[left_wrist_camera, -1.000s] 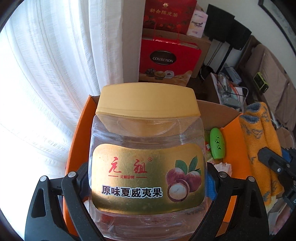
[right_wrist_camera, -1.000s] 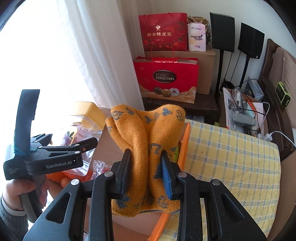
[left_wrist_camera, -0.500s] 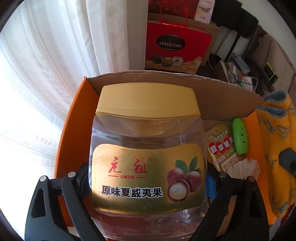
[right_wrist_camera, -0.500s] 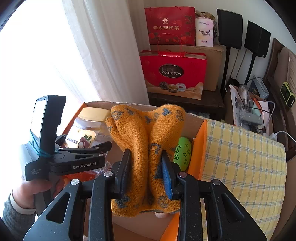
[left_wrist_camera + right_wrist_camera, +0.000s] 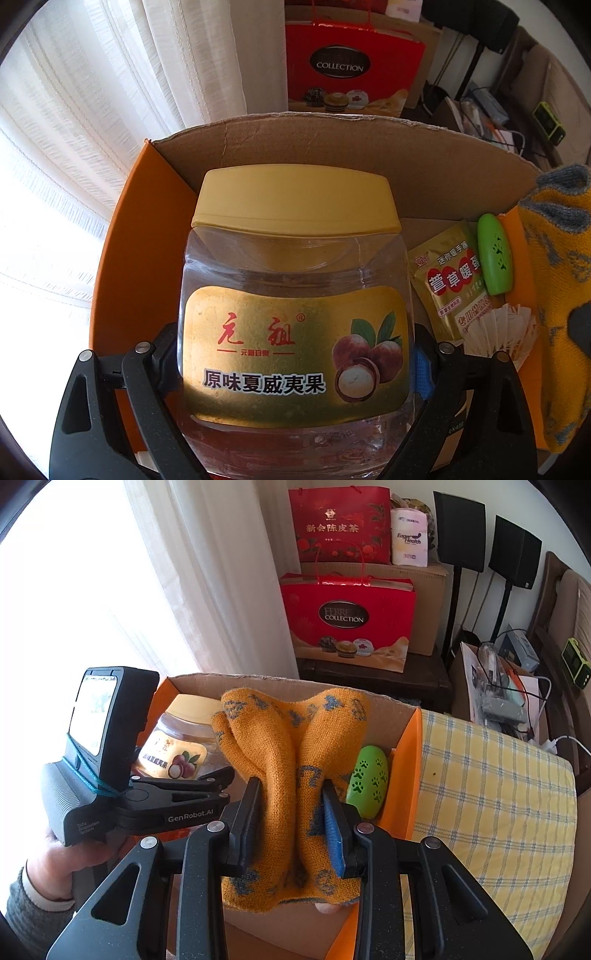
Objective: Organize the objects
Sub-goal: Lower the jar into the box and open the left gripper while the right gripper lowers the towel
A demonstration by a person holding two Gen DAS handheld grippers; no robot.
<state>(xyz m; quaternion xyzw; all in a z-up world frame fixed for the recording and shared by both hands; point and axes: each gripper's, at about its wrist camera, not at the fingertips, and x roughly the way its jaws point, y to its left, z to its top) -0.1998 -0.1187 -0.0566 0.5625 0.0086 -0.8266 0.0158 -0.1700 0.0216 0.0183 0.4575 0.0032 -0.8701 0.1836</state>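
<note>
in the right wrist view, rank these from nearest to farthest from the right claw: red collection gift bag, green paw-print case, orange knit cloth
1. orange knit cloth, clamped between the right claw fingers.
2. green paw-print case, just to the right, inside the cardboard box.
3. red collection gift bag, well beyond the box, by the curtain.

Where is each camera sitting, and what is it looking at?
Left wrist: sits on the left tool, looking along its fingers at the jar it clamps, over the cardboard box.
Right wrist: sits on the right tool, looking at the orange knit cloth it clamps; the left hand shows.
Both see the jar, cloth, box and green case.
</note>
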